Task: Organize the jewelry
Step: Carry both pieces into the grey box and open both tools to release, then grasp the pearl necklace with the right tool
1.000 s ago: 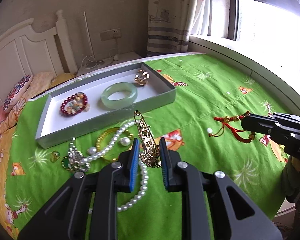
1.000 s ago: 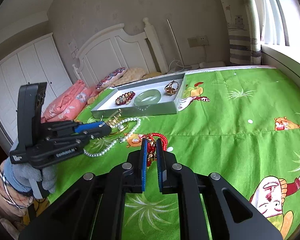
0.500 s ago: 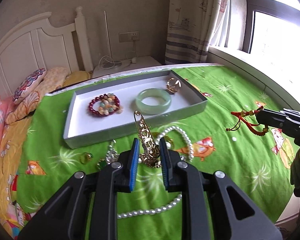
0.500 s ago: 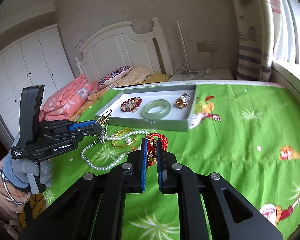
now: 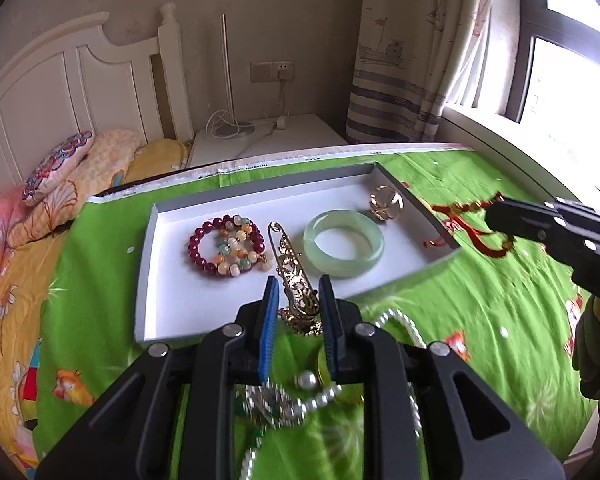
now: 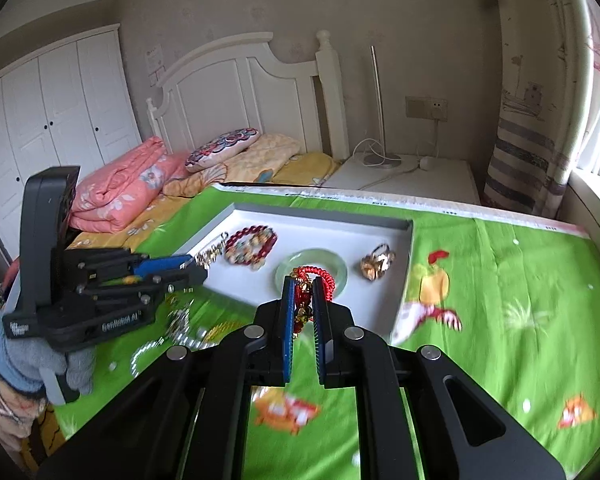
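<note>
Both grippers have carried their pieces forward from over the green cloth to the tray.

My left gripper (image 5: pixel 298 304), clamped on the gold brooch (image 5: pixel 294 280), and right gripper (image 6: pixel 303 308), clamped on the red cord bracelet (image 6: pixel 314 280), hang mid-frame above the white tray (image 5: pixel 168 304); dropping either risks hitting the jade bangle (image 5: pixel 343 242) beyond.

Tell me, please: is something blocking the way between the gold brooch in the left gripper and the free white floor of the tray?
Nothing visible blocks it. The gold brooch already hangs over the tray, between the beaded bracelet and the jade bangle.
</note>
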### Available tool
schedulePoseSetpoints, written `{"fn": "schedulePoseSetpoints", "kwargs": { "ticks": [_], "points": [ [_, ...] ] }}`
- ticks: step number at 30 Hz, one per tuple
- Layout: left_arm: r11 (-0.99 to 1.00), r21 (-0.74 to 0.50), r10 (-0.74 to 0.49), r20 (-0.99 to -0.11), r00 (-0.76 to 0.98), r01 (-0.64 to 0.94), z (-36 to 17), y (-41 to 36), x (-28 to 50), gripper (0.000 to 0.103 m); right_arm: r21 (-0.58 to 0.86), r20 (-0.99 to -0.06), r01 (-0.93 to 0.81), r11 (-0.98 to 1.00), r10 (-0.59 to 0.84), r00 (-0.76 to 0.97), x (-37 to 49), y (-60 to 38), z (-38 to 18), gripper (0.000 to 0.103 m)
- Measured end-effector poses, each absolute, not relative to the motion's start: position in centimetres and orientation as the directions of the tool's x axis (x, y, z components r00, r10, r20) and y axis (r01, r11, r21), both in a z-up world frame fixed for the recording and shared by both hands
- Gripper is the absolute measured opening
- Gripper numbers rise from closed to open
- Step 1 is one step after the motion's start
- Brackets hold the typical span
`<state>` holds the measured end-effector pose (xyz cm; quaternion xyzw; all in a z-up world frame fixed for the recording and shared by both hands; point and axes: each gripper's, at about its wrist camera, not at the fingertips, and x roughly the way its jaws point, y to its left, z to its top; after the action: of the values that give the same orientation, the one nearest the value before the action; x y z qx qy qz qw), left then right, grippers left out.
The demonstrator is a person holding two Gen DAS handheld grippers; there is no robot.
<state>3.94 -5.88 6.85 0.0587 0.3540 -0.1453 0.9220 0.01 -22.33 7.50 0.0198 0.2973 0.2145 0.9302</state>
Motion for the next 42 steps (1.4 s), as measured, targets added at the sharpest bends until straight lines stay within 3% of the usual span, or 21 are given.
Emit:
{"fn": "schedulePoseSetpoints", "kwargs": {
  "ticks": [21, 22, 23, 24, 25, 26, 30, 35, 42],
  "points": [
    [0.962, 0.003, -0.194, -0.696, 0.692, 0.273, 6.0, -8.0, 12.3, 0.02, 0.214, -0.603, -0.316, 0.924, 0.379, 0.702, 12.1, -19.6, 5.4, 0.013],
    [0.967, -0.004, -0.187, -0.694, 0.695, 0.256, 6.0, -7.9, 12.6, 0.029, 0.225, -0.607, -0.314, 0.922, 0.385, 0.695, 12.1, -19.7, 5.3, 0.014],
    [0.971, -0.017, -0.184, -0.693, 0.697, 0.24, 6.2, -7.7, 12.7, 0.052, 0.236, -0.611, -0.305, 0.922, 0.386, 0.691, 11.9, -20.0, 5.2, 0.026],
    [0.974, -0.031, -0.184, -0.684, 0.706, 0.224, 6.4, -7.4, 12.7, 0.065, 0.243, -0.608, -0.3, 0.923, 0.385, 0.694, 11.5, -20.3, 5.2, 0.046],
    [0.978, -0.047, -0.184, -0.664, 0.725, 0.205, 6.8, -6.9, 12.4, 0.076, 0.249, -0.597, -0.301, 0.921, 0.391, 0.701, 11.0, -20.7, 5.3, 0.056],
    [0.981, -0.053, -0.177, -0.644, 0.744, 0.187, 7.2, -6.4, 12.1, 0.079, 0.262, -0.575, -0.305, 0.915, 0.402, 0.713, 10.4, -21.3, 5.5, 0.061],
    [0.989, -0.04, -0.136, -0.623, 0.77, 0.143, 8.0, -4.6, 10.6, 0.08, 0.242, -0.573, -0.306, 0.921, 0.391, 0.721, 7.9, -22.6, 5.9, 0.061],
    [0.998, -0.06, -0.053, -0.593, 0.803, 0.021, 8.3, -0.7, 7.3, 0.1, 0.272, -0.562, -0.314, 0.909, 0.416, 0.715, 3.0, -24.7, 5.6, 0.062],
    [0.996, -0.084, -0.043, -0.678, 0.733, -0.02, 5.5, 2.3, 2.5, 0.1, 0.29, -0.602, -0.292, 0.911, 0.411, 0.684, -2.8, -25.5, 2.9, 0.065]
  ]
}}
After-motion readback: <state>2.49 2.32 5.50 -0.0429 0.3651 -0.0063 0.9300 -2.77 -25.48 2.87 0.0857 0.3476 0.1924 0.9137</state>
